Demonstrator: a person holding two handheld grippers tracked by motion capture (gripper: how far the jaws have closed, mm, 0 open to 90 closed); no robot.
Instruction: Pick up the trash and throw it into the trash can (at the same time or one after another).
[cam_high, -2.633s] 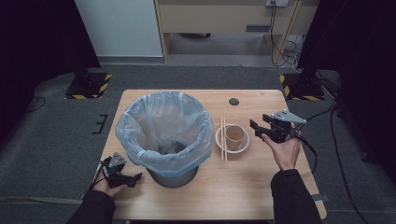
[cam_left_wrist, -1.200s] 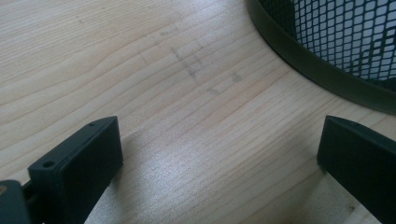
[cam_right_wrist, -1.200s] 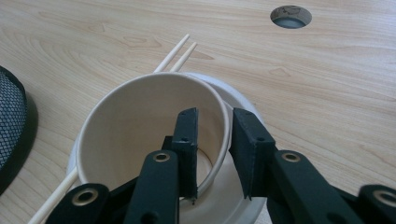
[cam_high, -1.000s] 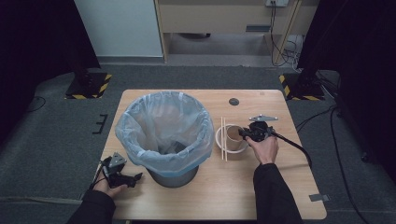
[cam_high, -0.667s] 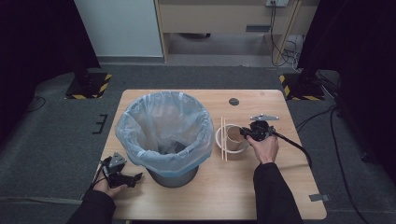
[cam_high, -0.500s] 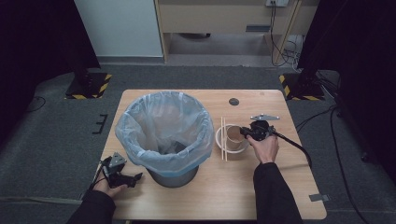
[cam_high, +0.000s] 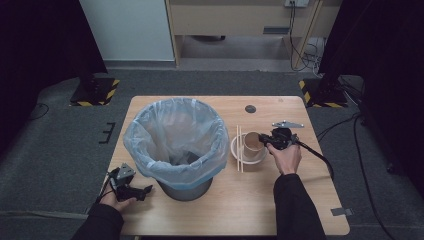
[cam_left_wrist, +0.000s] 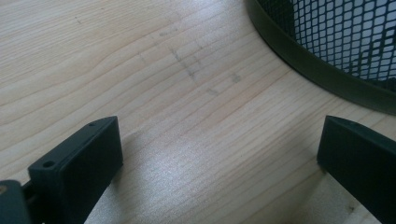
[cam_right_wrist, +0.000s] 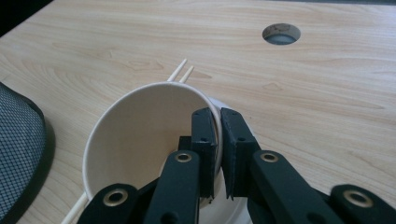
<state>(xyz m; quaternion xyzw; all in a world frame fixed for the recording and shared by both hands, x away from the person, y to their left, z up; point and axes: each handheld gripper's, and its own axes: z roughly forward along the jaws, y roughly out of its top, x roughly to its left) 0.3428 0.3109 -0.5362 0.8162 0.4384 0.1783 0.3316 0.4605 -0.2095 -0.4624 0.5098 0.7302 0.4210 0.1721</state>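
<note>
While level, right gripper (cam_right_wrist: 217, 140) (on cup (cam_right_wrist: 140, 135))

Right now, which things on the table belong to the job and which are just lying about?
In the job:
- paper cup, its wall pinched by the right gripper
- white bowl under it
- lined bin

Lying about:
- chopsticks
- left gripper, open

the tabletop (cam_high: 300, 200) is showing pale matt wood with visible grain. the cup (cam_right_wrist: 140, 135) is looking like smooth matt paper. the bin (cam_left_wrist: 327, 46) is showing dark metal mesh, lined with a thin glossy plastic bag (cam_high: 172, 135). the chopsticks (cam_high: 239, 147) are looking like bare wood.
</note>
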